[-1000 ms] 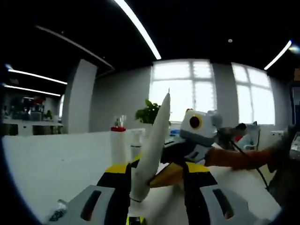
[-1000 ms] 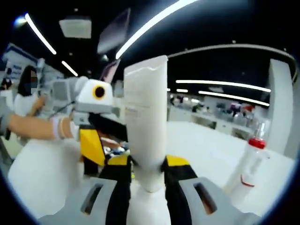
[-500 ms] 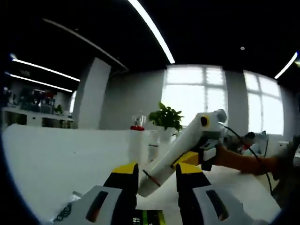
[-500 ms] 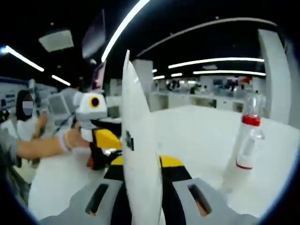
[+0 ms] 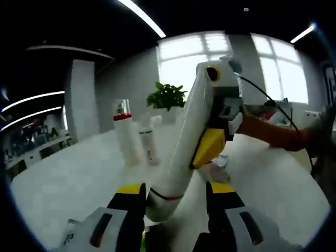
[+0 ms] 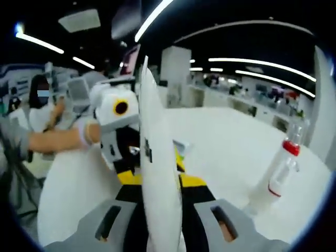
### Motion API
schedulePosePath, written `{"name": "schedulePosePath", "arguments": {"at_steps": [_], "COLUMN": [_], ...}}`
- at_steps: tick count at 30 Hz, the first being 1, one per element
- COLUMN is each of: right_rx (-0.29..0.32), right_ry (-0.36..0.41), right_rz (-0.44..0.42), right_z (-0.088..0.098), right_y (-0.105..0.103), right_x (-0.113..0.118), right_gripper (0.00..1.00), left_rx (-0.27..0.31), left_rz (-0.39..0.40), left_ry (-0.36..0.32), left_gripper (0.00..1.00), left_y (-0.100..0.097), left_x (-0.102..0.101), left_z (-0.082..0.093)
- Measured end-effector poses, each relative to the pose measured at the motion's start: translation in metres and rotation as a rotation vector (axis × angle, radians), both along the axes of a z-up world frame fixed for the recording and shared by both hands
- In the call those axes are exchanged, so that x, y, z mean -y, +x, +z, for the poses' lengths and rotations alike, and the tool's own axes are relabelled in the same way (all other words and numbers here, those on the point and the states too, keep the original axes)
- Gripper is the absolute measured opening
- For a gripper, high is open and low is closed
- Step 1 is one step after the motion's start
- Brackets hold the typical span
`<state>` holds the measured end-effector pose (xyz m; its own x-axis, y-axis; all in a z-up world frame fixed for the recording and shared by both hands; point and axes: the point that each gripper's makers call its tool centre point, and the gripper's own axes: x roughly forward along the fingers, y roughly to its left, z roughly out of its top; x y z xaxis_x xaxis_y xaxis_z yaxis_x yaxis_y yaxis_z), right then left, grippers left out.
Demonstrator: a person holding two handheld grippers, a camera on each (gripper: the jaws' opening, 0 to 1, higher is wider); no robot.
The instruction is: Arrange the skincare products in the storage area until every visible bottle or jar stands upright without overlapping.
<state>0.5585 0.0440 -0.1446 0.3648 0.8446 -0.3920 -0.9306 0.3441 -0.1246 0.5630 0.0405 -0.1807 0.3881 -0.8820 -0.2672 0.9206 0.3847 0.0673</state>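
Since half a second ago the white tube (image 5: 181, 152) has tilted steeper between the two tools, its flat end raised toward the windows. Both claws clench it: the left gripper (image 5: 173, 197) holds its capped lower end, the right gripper (image 6: 160, 191) its body, seen edge-on (image 6: 155, 173). Beyond the tube, a red-collared clear bottle (image 5: 126, 137) stands upright on the white table (image 5: 68, 178), a smaller white bottle (image 5: 148, 144) just beside it.
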Motion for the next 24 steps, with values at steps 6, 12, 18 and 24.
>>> {"name": "schedulePosePath", "arguments": {"at_steps": [6,12,18,24], "right_rx": [-0.016,-0.010,-0.003,0.053], "right_ry": [-0.002,0.047,0.152,0.224], "right_rz": [0.001,-0.006,-0.024,-0.044], "right_z": [0.001,0.007,0.017,0.024], "right_y": [-0.002,0.001,0.006,0.008], "right_x": [0.001,-0.001,-0.004,-0.013], "right_gripper": [0.17,0.19,0.20,0.20], "left_rx": [-0.059,-0.092,-0.128,-0.137], "left_rz": [0.044,0.041,0.054,0.055], "left_ry": [-0.034,-0.054,-0.080,-0.073], "left_gripper": [0.32,0.31,0.30,0.29], "left_y": [0.006,0.009,0.008,0.007], "left_x": [-0.002,0.000,0.002,0.004], "left_z": [-0.003,-0.004,-0.006,-0.012]}}
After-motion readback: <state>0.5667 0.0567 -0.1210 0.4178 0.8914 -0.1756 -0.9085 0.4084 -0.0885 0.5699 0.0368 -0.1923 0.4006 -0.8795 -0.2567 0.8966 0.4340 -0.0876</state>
